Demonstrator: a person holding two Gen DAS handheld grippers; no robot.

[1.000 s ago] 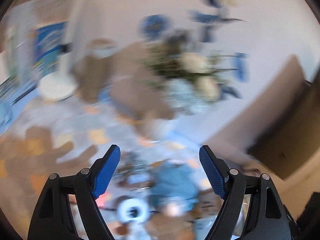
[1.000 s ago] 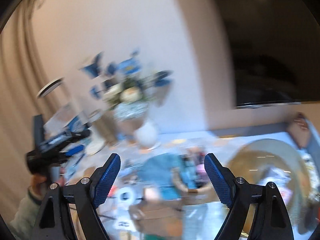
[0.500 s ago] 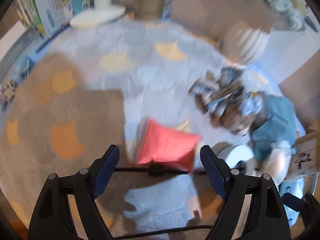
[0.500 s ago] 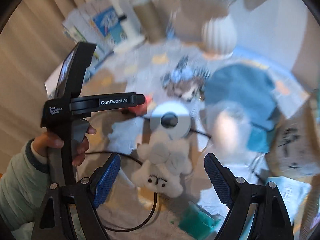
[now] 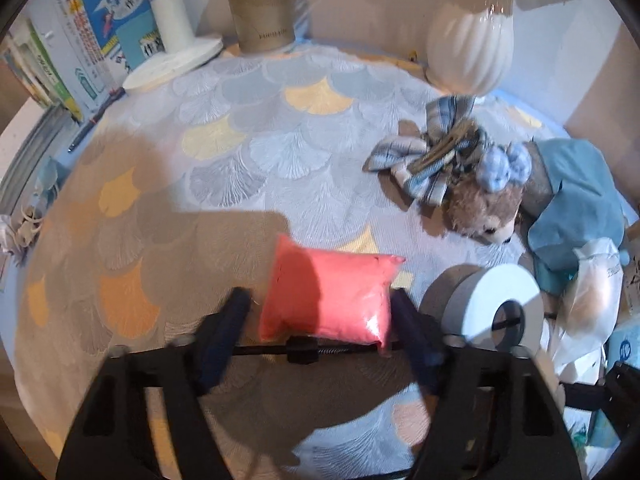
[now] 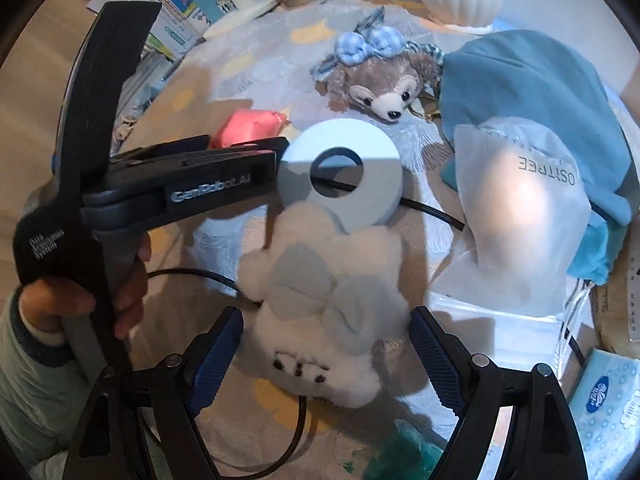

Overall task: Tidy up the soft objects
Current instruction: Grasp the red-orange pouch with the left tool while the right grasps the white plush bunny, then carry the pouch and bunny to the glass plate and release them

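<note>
Both tongs dropped | left tongs (image 5: 320,312) closing around pink pouch (image 5: 328,296) | right tongs (image 6: 326,344) released

On the bench: two plush toys, one brown bear (image 6: 384,88) and one white (image 6: 332,308); one pink pouch (image 5: 328,296); one blue cloth bag (image 6: 536,96); one white vase (image 5: 468,52); one tape roll (image 6: 340,172); one tissue pack (image 6: 608,400).

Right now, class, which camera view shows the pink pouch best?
The left wrist view: the pink pouch lies whole and close between the fingers of the left gripper, whose jaws have just been closing. The right wrist view shows only part of it, farther off, behind the left gripper.
</note>
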